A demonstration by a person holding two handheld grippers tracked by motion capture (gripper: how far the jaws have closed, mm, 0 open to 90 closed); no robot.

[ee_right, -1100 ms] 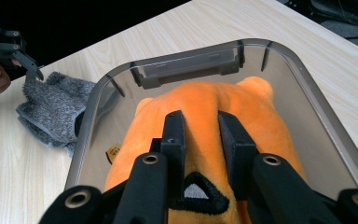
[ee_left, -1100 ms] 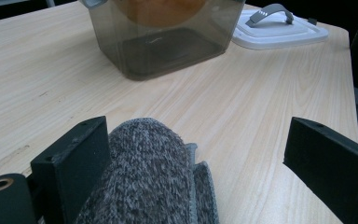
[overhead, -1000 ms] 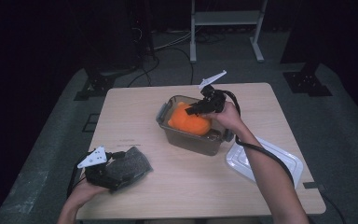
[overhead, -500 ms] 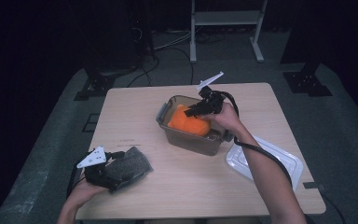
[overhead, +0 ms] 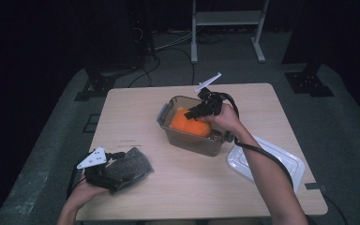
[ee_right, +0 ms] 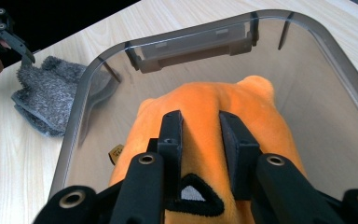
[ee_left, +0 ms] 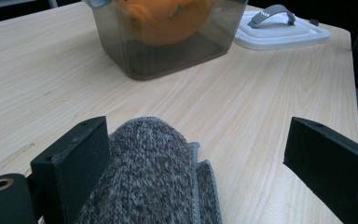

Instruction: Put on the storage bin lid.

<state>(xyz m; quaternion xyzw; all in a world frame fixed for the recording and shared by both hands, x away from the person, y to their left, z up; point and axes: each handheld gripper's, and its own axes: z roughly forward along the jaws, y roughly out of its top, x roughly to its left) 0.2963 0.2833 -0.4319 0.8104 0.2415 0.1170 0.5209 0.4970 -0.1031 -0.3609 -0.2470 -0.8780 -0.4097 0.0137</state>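
Orange plush toy (ee_right: 205, 112) pinched in right gripper (ee_right: 200, 140).

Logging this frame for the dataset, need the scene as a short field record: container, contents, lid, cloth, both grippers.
container: clear plastic bin, open, mid-table
contents: orange plush toy inside the bin
lid: white lid flat on the table, right of the bin, apart from it
cloth: grey knit cloth folded, near left table edge
right gripper: inside the bin, jaws pinching a fold of the plush toy
left gripper: jaws wide apart, cloth lies against one jaw only
table: light wood table
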